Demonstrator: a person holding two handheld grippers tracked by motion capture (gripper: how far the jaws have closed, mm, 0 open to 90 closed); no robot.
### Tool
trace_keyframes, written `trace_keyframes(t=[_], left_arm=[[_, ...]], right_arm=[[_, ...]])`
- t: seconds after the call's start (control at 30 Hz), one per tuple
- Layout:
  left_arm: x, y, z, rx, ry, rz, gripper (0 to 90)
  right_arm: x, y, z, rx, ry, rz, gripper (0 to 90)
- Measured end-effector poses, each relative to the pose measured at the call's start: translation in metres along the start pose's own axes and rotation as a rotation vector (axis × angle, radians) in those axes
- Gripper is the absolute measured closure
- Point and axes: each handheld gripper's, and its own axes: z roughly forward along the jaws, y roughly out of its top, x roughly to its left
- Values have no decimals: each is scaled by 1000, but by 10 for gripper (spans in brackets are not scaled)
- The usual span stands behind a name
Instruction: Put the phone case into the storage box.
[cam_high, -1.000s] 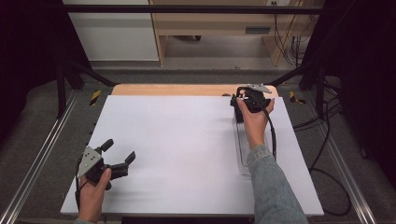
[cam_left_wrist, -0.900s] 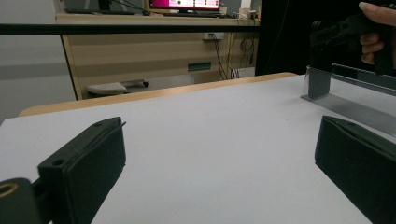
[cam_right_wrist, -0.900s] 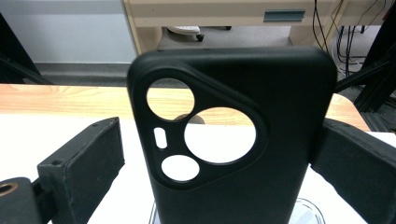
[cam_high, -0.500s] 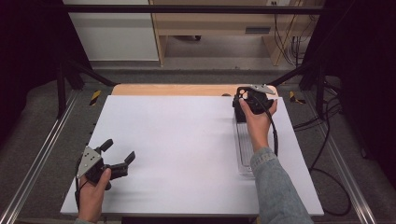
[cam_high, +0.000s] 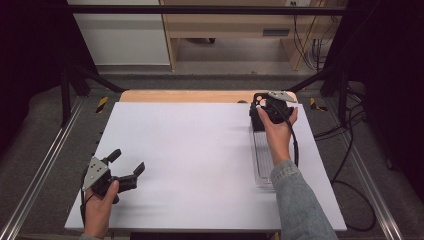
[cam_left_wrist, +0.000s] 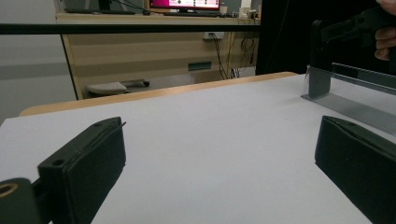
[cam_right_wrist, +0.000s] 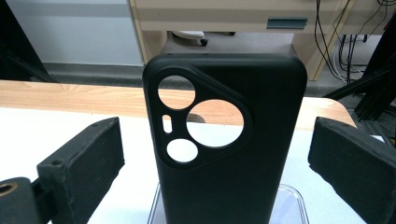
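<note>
Your right hand (cam_high: 276, 131) covers most of the right gripper (cam_high: 265, 111) in the high view, so from above you see little more than its grey plate and trailing cable at the far right of the white table (cam_high: 200, 150). The lower end of the black phone case (cam_right_wrist: 229, 140) is cut off at the bottom of the right gripper view, and how it is held up cannot be told. It stands upright between your right jaws, which are spread wide with a clear gap on each side, touching nothing. The case is matte and smooth, with rounded corners and a raised, rounded-triangle camera panel pierced by three round holes and a small slot. Under it lies a clear plastic tray (cam_high: 262, 162), long and narrow, glossy, its near part hidden by your forearm in the high view.

Your left gripper (cam_high: 122, 170) sits near the table's near left corner, its blocky, dull black jaws wide apart and empty. In the left gripper view the tray's (cam_left_wrist: 355, 88) transparent wall is hard to trace.
</note>
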Motion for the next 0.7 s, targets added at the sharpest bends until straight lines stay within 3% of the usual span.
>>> trace_keyframes(t=[0.4, 0.7], left_arm=[[-1, -1, 1, 11, -5, 2, 18], [-1, -1, 2, 13, -10, 3, 18]], right_arm=[[1, 3, -9, -7, 50, 38, 47], [0, 8, -19, -42, 45, 36, 64]])
